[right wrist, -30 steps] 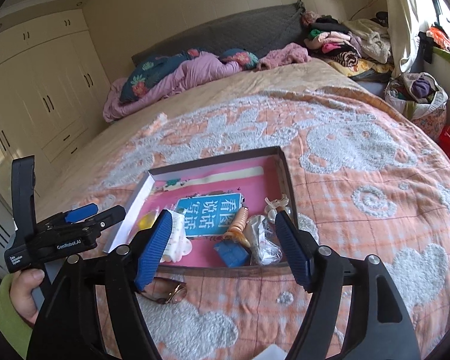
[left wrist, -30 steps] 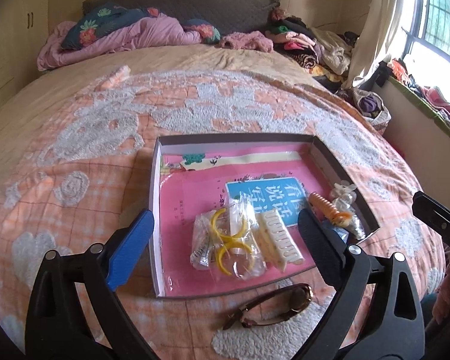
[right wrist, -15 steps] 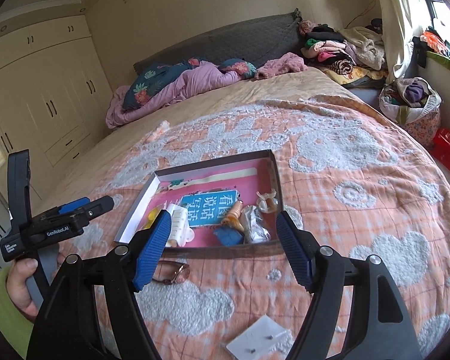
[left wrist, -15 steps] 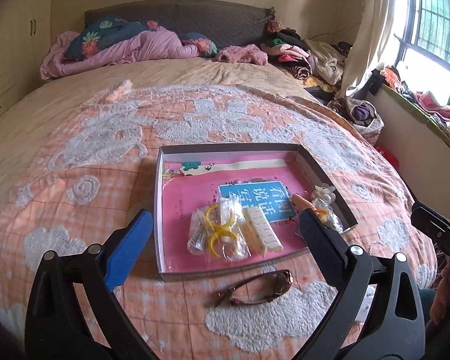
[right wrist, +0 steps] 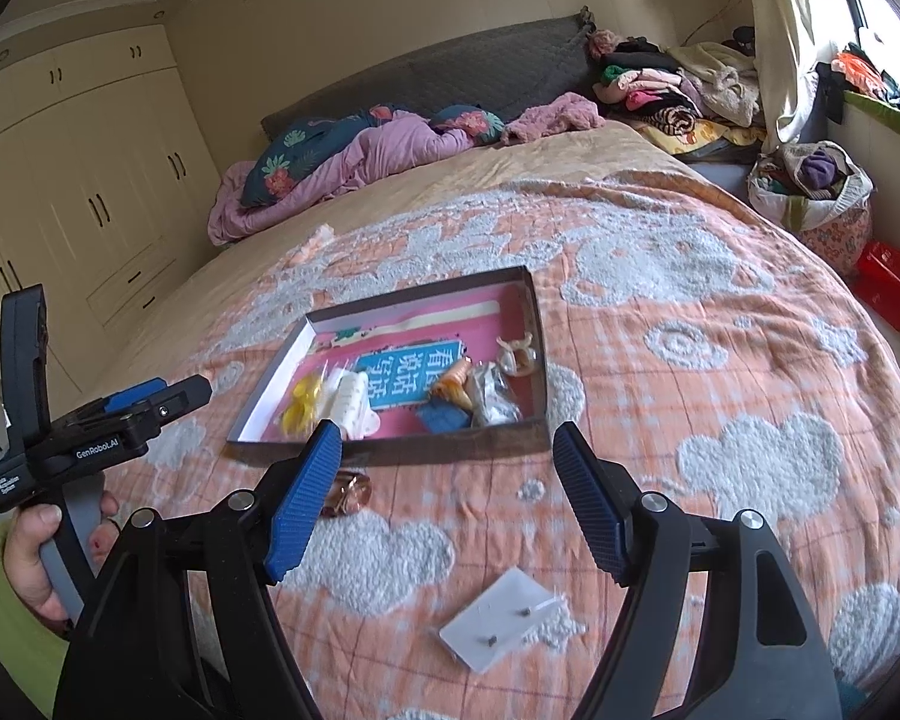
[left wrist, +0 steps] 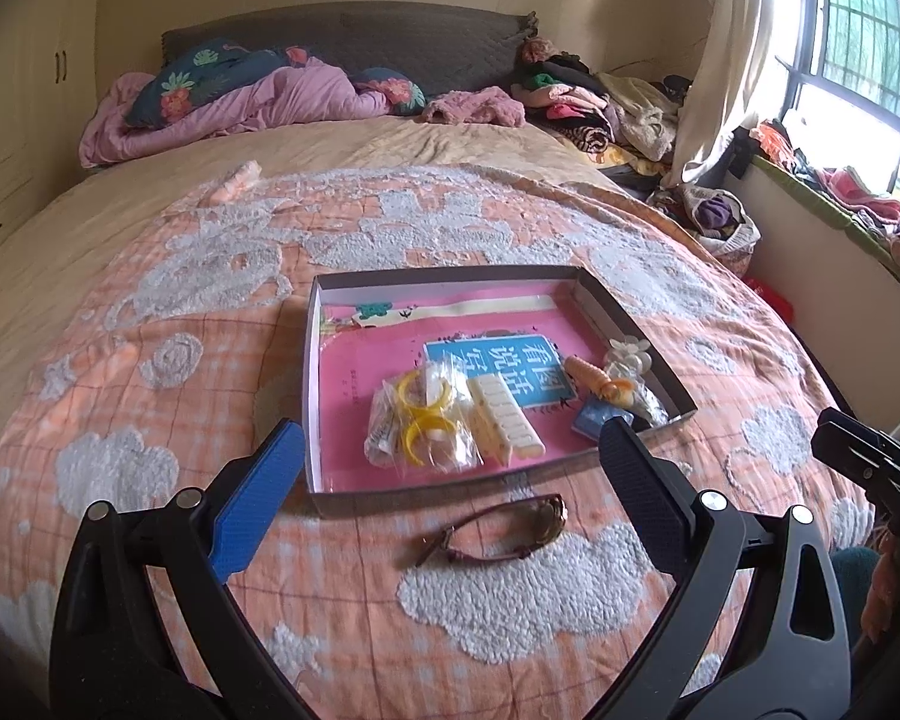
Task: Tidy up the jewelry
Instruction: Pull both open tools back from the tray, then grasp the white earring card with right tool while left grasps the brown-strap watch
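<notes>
- Left tongs (left wrist: 447,465): spread wide, nothing between them, above the bed (left wrist: 150,312).
- Right tongs (right wrist: 447,474): also spread wide, holding nothing.
- Sunglasses (left wrist: 498,528) lie just ahead of left tongs.
- Jewelry tray (left wrist: 315,372) sits beyond both, holding bagged yellow rings (left wrist: 423,420).
- Earring card (right wrist: 501,615) lies under right tongs.

Tray (left wrist: 315,396): shallow dark-rimmed box with pink lining, lying flat on the bedspread.
Yellow rings (left wrist: 424,414): sitting bagged in clear plastic inside the tray.
Cream hair clip (left wrist: 506,423): lying beside the rings.
Sunglasses (left wrist: 498,528): resting just outside the tray's near rim.
Earring card (right wrist: 501,618): white, lying apart on the bedspread.
</notes>
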The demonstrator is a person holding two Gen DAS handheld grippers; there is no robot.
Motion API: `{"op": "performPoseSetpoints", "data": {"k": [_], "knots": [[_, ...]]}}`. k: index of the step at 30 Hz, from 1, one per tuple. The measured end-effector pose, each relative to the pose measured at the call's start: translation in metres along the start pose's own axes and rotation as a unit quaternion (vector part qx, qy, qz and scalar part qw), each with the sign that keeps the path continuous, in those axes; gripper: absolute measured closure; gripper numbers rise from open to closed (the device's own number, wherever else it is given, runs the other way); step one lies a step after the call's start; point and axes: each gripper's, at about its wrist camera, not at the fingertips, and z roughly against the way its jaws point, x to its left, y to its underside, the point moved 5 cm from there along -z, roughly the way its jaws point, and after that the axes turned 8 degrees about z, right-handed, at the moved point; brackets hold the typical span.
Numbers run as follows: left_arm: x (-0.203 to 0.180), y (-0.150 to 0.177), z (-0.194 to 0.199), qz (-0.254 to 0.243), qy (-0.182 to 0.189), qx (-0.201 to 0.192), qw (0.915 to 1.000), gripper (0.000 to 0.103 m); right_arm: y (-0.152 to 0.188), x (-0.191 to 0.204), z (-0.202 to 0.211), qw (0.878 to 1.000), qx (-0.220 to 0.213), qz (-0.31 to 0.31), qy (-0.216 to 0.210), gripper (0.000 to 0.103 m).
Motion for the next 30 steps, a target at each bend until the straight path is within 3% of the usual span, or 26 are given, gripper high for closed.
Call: {"op": "performPoseSetpoints", "data": {"k": [16,30], "knots": [[-0.011,0.033,-0.002,-0.022,-0.004,0.023,0.9995,0.011,0.047,0.001,-0.005,0.998,0.059,-0.016,0.001,0.031],[-0.014,0.057,-0.021,-0.035,-0.007,0.052,0.998,0.011,0.095,-0.012,-0.051,0.987,0.149,-0.062,0.01,0.031]]}}
